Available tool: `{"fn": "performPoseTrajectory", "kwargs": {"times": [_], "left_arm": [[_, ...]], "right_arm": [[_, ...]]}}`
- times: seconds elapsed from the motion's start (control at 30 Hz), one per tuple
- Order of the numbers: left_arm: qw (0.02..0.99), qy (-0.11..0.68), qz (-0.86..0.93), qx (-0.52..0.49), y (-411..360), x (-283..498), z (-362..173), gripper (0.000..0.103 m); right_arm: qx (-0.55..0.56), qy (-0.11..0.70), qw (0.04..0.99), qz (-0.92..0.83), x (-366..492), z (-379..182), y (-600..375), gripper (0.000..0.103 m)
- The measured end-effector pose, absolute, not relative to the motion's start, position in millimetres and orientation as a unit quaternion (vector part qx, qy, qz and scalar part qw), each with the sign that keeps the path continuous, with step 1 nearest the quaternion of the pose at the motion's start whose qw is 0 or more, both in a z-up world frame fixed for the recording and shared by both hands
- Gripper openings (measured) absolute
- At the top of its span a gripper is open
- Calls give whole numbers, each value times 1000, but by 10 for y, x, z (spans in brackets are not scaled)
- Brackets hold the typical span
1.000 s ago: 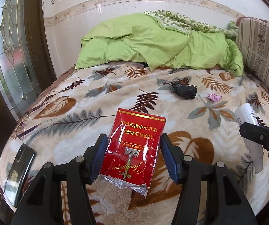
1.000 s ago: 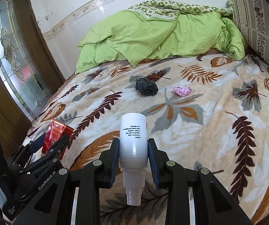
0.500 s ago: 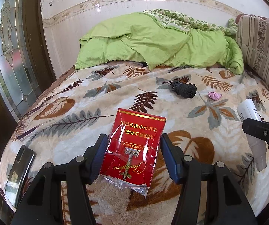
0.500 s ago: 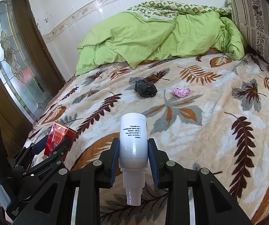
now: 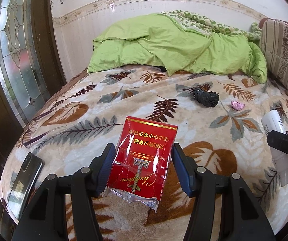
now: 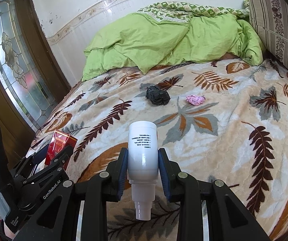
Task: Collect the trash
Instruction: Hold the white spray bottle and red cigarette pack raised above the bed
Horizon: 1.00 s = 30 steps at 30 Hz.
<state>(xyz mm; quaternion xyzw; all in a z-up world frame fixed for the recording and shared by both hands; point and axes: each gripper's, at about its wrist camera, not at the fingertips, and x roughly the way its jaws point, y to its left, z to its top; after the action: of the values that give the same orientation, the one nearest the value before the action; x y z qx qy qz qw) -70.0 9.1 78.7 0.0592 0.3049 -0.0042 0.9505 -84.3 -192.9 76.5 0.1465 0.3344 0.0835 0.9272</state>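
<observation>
A red cigarette pack (image 5: 144, 158) is clamped in the left gripper (image 5: 143, 169) and a white bottle (image 6: 142, 152) in the right gripper (image 6: 143, 169), while a black wad (image 6: 157, 97) and pink wrapper (image 6: 195, 100) are left uncollected on the blanket (image 6: 234, 132).

My left gripper (image 5: 143, 165) is clamped on the red pack (image 5: 144, 158), held level and pointing forward. My right gripper (image 6: 143, 167) grips the white bottle (image 6: 142, 154), nozzle toward me. The two sit side by side.
</observation>
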Motion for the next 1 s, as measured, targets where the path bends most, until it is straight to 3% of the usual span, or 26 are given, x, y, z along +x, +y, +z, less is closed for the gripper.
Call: {"fn": "performPoseTrajectory", "kwargs": {"times": [1.0], "left_arm": [[948,312,-21,60,30,-721,766,57]], "right_arm": [[148,334,928,81,-839,763,-1948,32]]}}
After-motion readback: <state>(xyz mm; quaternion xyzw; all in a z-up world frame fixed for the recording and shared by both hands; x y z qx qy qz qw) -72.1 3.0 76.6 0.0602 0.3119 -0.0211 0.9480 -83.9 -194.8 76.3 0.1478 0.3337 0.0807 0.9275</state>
